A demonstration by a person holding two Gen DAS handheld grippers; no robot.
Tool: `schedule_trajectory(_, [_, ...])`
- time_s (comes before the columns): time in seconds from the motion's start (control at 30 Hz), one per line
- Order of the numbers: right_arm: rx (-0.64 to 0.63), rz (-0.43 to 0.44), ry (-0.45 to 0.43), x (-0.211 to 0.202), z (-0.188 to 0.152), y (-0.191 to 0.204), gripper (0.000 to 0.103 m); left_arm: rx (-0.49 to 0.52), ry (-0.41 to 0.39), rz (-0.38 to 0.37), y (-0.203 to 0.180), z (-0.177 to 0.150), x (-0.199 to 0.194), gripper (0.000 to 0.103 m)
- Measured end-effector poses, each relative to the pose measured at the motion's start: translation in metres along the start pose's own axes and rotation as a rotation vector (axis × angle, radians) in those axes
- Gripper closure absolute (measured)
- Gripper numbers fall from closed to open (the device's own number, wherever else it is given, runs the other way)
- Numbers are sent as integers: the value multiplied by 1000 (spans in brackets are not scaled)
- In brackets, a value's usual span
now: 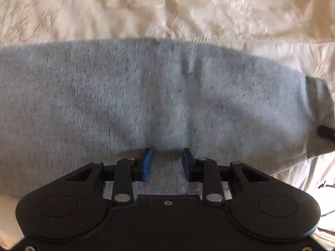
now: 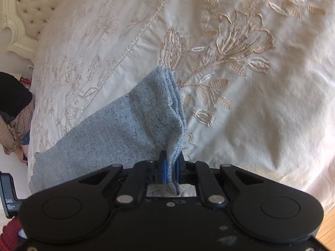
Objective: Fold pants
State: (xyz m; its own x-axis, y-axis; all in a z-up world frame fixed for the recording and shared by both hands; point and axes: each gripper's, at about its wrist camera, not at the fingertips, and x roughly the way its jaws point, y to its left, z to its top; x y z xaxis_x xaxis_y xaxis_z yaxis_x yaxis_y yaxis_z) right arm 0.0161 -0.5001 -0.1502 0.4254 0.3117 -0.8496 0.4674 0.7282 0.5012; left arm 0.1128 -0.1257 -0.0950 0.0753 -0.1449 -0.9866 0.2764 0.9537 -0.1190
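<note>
The grey-blue speckled pants (image 1: 146,96) lie across a cream embroidered bedspread (image 1: 188,10). In the left wrist view my left gripper (image 1: 167,156) is open, its blue pads a hand's width apart, low over the near edge of the fabric with nothing between them. The pants' cuffed end (image 1: 318,108) is at the right. In the right wrist view my right gripper (image 2: 171,163) is shut on the pants' hem end (image 2: 163,108), which rises bunched and lifted from the bedspread (image 2: 261,104). The rest of the leg trails down left.
A tufted cream headboard (image 2: 27,6) stands at the far upper left. Dark and brown clothing (image 2: 14,113) lies beside the bed at left. Wooden floor (image 2: 328,223) shows at the lower right past the bed's edge.
</note>
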Motion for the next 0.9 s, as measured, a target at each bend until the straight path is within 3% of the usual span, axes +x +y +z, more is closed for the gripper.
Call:
schedule_trajectory(0.1, [-26, 12, -43, -20, -3, 14, 94, 7, -66, 20, -2, 22, -9, 65])
schedule_trajectory(0.27, [-64, -15, -73, -33, -8, 37, 94, -12, -25, 72, 2, 55, 26, 65])
schedule_trajectory(0.4, [-80, -29, -99, -38, -13, 52, 94, 71, -33, 115, -11, 57, 33, 65])
schedule_trajectory(0.53, [-86, -62, -131, -48, -21, 76, 94, 97, -67, 76, -2, 45, 13, 64])
schedule_trajectory(0.7, [-143, -92, -182, -62, -39, 134, 94, 99, -42, 49, 49, 11, -13, 64])
schedule_trajectory(0.9, [-250, -64, -220, -59, -76, 245, 94, 64, -31, 47, 132, -23, -39, 64])
